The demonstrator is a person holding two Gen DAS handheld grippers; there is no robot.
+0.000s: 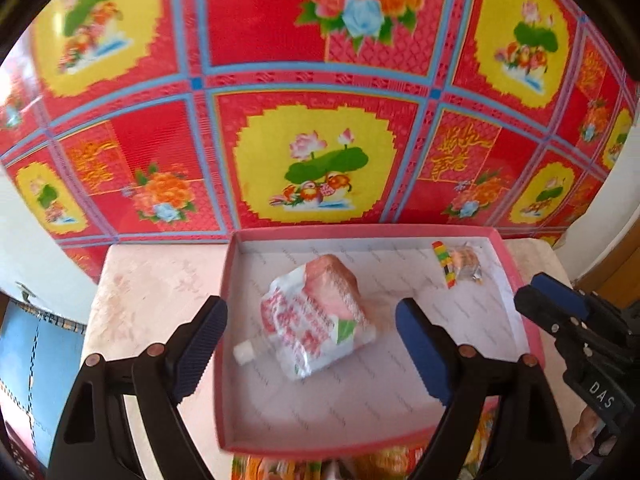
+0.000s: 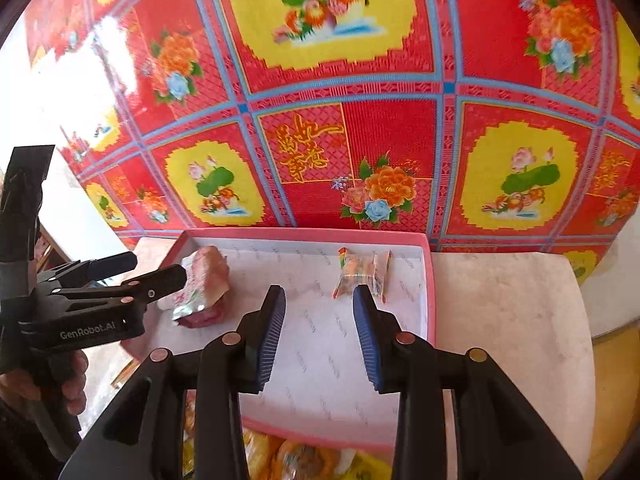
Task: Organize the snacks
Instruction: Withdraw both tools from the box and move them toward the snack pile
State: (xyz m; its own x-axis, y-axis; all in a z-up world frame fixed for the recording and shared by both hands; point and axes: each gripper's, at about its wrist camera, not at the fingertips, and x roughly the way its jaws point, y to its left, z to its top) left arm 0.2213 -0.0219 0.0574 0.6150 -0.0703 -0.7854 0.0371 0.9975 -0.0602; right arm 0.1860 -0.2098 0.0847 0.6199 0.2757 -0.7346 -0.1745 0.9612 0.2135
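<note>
— How much room do I have in the pink box (image 1: 516, 280)?

— Its floor is mostly bare. The white and pink pouch (image 1: 316, 312) lies left of centre, with its cap toward the near left wall. The small clear candy packet (image 2: 362, 274) sits in the far right corner. Between them the lining is open.

— And my tools?

— My left gripper (image 1: 312, 348) hangs wide above the pouch; my right gripper (image 2: 320, 336) hangs parted over the bare middle. The low rim is the only barrier.
</note>
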